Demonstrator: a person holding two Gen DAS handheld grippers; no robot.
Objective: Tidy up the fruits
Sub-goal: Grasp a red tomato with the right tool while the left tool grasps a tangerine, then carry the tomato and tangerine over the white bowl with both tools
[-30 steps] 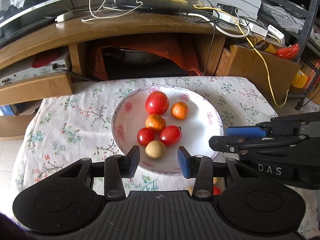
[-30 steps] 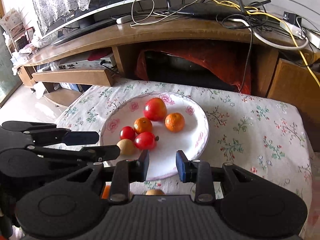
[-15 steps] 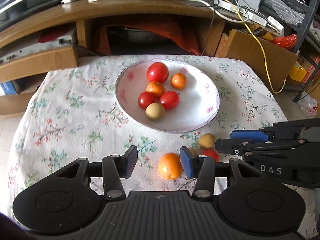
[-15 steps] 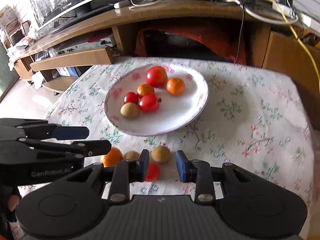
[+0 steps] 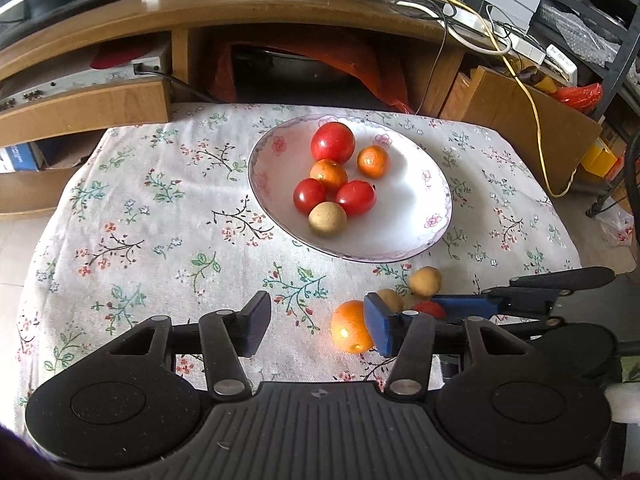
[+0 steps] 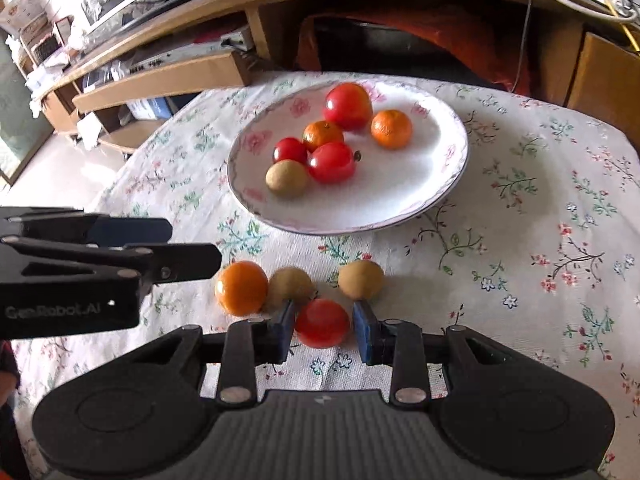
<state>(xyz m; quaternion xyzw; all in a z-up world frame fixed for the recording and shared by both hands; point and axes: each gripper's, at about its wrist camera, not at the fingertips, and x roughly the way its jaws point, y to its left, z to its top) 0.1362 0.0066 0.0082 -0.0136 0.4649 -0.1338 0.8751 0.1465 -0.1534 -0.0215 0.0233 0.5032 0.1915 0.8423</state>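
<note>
There is one plate (image 6: 448,188), and six fruits sit on it. Three are red: a big one (image 6: 347,106) at the far side and two smaller ones (image 6: 290,150) (image 6: 331,162). Two are orange (image 6: 322,135) (image 6: 391,128). One is brown (image 6: 286,178), at the near left.

Four more fruits lie on the cloth, near the plate. One is orange (image 6: 241,288), on the left. Two are brown (image 6: 290,286) (image 6: 360,279). One is red (image 6: 322,323), the nearest.

That makes ten fruits: four red, three orange, three brown.
</note>
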